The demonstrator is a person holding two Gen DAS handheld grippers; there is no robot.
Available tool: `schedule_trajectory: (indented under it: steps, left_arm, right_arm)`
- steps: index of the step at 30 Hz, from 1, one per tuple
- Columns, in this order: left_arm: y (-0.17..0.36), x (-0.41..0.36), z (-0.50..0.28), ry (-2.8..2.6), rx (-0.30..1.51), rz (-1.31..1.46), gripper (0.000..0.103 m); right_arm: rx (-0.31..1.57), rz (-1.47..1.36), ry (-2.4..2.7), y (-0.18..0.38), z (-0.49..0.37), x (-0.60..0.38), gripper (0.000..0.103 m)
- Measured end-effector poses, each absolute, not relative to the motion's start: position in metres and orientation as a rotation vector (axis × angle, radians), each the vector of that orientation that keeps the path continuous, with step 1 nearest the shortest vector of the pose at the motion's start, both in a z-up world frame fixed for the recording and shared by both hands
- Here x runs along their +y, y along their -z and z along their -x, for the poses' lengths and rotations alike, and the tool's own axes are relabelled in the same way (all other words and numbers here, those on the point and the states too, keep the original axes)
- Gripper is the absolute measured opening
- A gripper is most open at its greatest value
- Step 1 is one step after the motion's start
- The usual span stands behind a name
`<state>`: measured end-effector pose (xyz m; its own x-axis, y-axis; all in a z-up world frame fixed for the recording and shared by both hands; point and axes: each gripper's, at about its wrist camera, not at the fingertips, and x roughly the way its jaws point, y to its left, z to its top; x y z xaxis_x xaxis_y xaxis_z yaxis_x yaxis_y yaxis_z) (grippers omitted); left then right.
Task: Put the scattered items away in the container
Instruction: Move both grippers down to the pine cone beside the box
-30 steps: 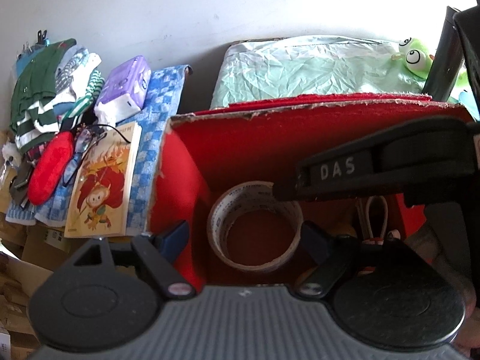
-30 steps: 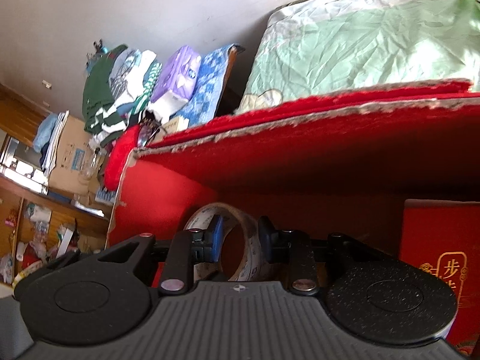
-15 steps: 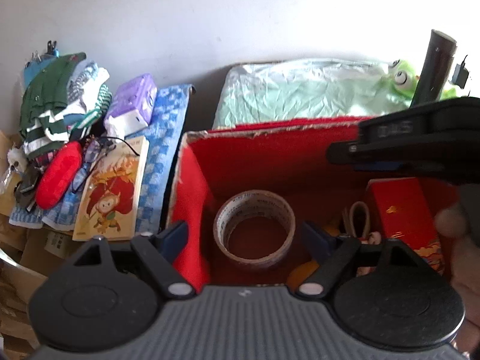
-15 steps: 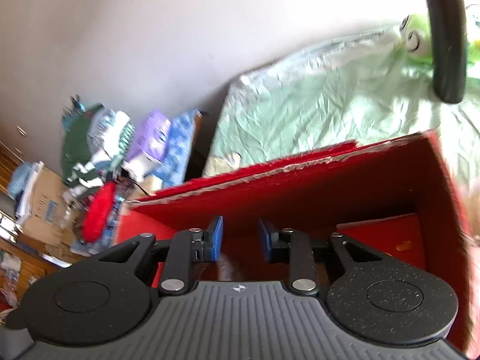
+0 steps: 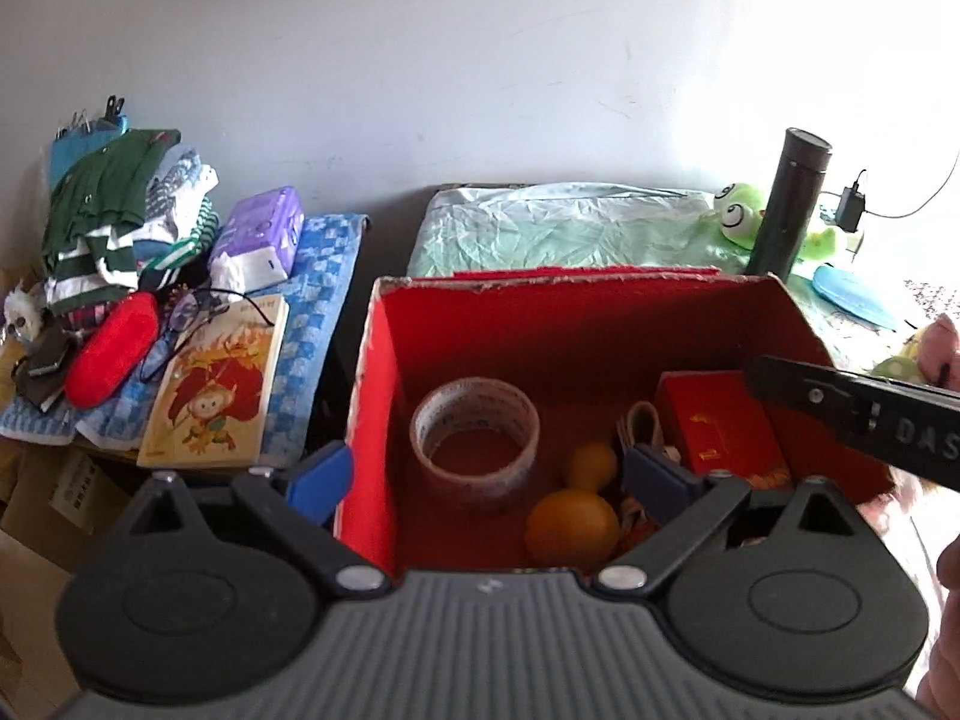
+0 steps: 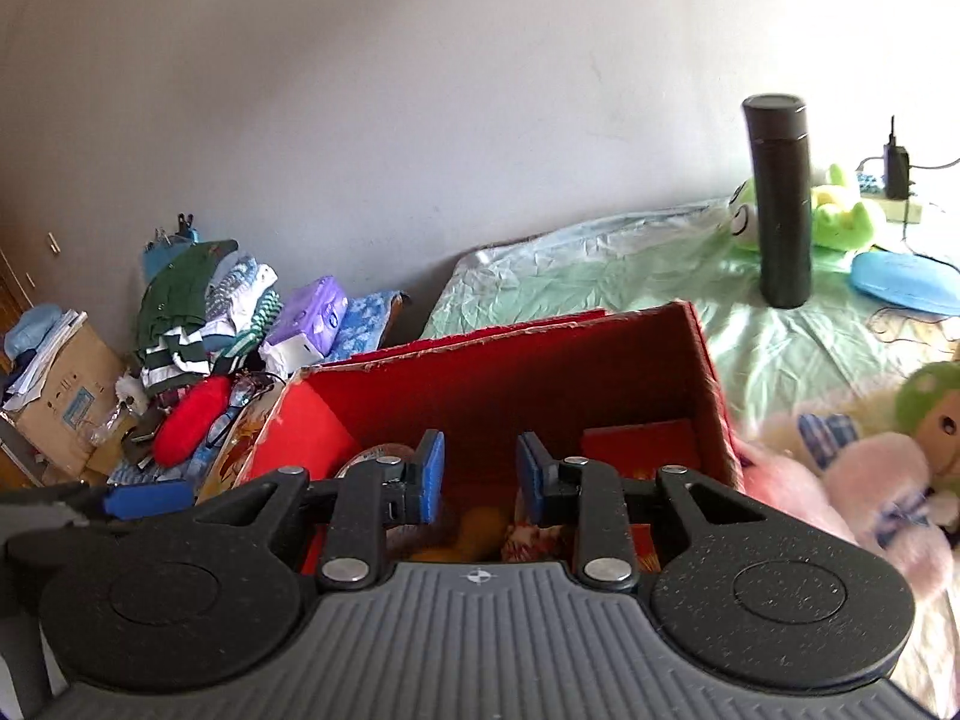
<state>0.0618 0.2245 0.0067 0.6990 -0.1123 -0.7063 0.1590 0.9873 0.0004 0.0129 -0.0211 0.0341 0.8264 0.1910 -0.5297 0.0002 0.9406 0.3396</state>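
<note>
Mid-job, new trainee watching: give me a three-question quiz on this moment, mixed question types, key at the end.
1. True or false: the tape roll lies inside the red box.
2. What stands upright on the bed beside the green frog plush? A) black flask B) lamp C) vase
3. Fill in: the right gripper holds ____ between its fingers.

Key: 1 true; 2 A, the black flask; 3 nothing.

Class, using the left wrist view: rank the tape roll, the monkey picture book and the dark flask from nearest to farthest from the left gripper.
1. Tape roll: inside the red box, just ahead of the open left gripper.
2. Monkey picture book: left of the box, on the blue checked cloth.
3. Dark flask: upright behind the box, far right.
</note>
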Motion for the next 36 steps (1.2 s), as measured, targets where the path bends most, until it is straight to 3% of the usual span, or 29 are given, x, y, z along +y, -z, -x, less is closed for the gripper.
schedule_trajectory:
  steps: [6, 19, 25, 31, 36]
  left_arm:
    - [-0.004, 0.233, -0.031, 0.129, 0.765, -0.041, 0.101]
    - [0.035, 0.21, 0.029, 0.037, 0.813, -0.018, 0.102]
    - [0.055, 0.201, 0.045, -0.034, 0.89, -0.008, 0.097]
    - [0.079, 0.201, 0.051, -0.059, 0.966, -0.029, 0.081]
    - [0.089, 0.211, 0.042, -0.035, 0.947, -0.052, 0.085]
  right_arm:
    - [0.519, -0.295, -0.137, -0.034, 0.016, -0.019, 0.035]
    - [0.687, -0.267, -0.369, -0.005, 0.058, -0.036, 0.034]
    - [0.769, -0.338, -0.406, 0.028, 0.068, -0.039, 0.034]
    - [0.858, -0.398, -0.426, 0.052, 0.068, -0.038, 0.034]
    - [0.9, -0.401, -0.439, 0.057, 0.06, -0.03, 0.034]
